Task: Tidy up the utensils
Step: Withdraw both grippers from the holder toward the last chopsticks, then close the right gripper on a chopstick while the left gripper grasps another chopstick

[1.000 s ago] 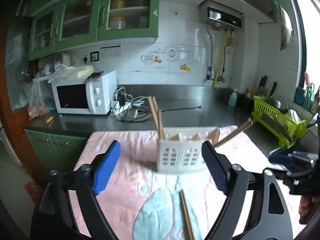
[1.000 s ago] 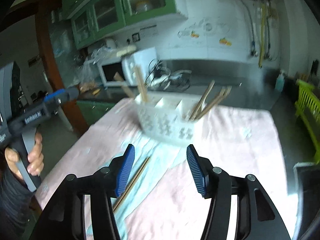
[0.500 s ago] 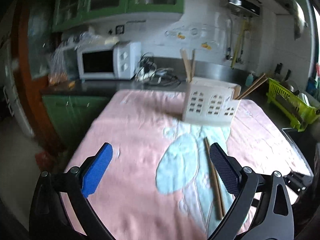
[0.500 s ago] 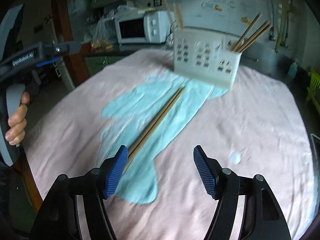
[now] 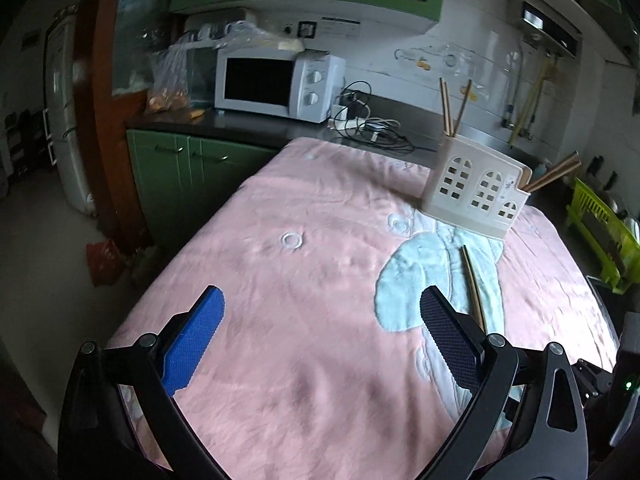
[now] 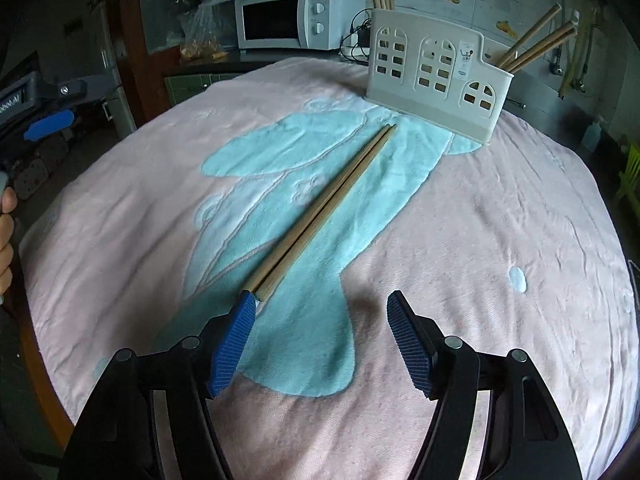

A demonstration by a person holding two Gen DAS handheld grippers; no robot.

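A pair of wooden chopsticks lies side by side on the pink and light-blue cloth, its thick end just beside the left fingertip of my right gripper. That gripper is open, low over the cloth, with nothing between its pads. The white utensil holder stands at the far side with several chopsticks upright in it. In the left wrist view the same chopsticks run past my right finger, and the holder sits beyond. My left gripper is wide open over bare pink cloth.
A white microwave and tangled cables sit on the dark counter behind the table. A yellow-green dish rack is at the right. Green cabinets stand left of the table. A person's hand holds the left gripper at the left edge.
Both grippers have dropped toward the cloth and pulled back from the holder. The right gripper's jaws have widened and now sit at the chopsticks' near end; the left jaws also spread.
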